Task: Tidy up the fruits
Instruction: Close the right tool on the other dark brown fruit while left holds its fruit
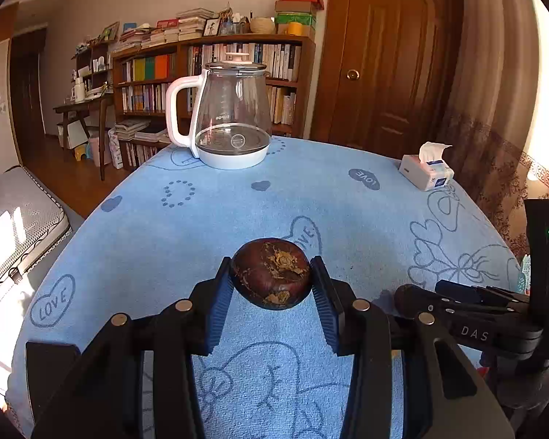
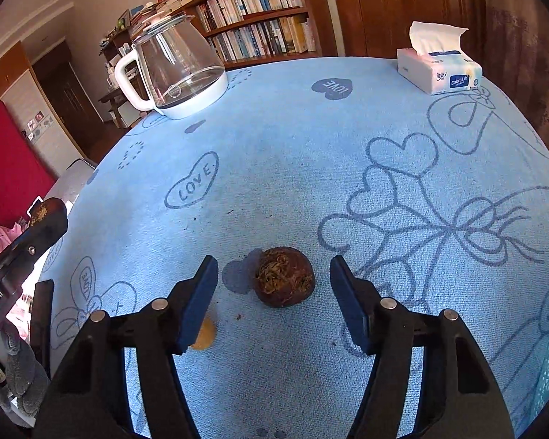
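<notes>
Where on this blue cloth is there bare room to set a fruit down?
Free: the wide middle between the glass kettle, tissue pack and loose brown fruit. Crowded: the near edge, around that fruit, the right claw and an orange piece.

Kettle [image 2: 175,69] stands at table [image 2: 292,168] far left, tissue pack [image 2: 441,71] far right; one water chestnut [image 2: 284,277] lies near front; bookshelf [image 2: 260,25] behind.

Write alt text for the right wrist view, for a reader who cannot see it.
The right gripper, jaws apart, hovers around a dark brown round fruit lying on a blue tablecloth without touching it. A glass kettle and a tissue pack stand at the far edge, and the left gripper carries a similar fruit at the left border.
</notes>
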Demonstrator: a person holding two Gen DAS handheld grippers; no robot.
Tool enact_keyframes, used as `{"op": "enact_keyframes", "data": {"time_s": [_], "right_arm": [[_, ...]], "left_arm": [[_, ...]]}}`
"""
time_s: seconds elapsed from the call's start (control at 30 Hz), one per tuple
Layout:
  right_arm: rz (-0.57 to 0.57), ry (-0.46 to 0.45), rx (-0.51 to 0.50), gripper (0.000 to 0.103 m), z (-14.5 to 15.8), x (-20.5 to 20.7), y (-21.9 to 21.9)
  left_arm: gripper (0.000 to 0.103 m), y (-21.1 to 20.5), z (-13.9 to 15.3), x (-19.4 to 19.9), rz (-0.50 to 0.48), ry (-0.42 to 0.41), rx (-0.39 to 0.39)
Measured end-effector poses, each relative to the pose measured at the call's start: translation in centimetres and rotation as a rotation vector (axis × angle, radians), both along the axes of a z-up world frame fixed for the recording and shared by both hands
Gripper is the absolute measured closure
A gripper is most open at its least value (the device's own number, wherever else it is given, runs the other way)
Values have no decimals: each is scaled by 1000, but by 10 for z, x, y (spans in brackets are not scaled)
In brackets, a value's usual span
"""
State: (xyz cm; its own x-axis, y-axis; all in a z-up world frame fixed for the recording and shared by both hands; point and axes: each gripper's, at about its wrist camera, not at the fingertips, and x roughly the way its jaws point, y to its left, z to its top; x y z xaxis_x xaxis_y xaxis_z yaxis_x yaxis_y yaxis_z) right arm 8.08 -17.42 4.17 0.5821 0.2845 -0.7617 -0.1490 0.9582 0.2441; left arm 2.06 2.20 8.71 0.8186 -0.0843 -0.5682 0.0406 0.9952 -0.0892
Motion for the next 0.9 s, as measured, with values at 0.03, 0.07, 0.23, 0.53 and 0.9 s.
{"op": "enact_keyframes", "data": {"time_s": [0.03,0.07,0.23,0.53,0.9], "right_arm": [[1,10,-8,40,-2,4,1],[2,22,-15,44,-4,6,2],[-4,66,-43,46,-15,19,6],[0,48,-153,59,-18,18,16],[-26,32,-98,61,-13,6,8]], "left_arm": [[60,0,0,0,0,3,-2],[60,0,-1,1,1,6,-4],[60,-1,-2,1,-1,12,-7],[60,-2,-4,1,2,24,-11],[60,-2,-4,2,-2,20,-9]]}}
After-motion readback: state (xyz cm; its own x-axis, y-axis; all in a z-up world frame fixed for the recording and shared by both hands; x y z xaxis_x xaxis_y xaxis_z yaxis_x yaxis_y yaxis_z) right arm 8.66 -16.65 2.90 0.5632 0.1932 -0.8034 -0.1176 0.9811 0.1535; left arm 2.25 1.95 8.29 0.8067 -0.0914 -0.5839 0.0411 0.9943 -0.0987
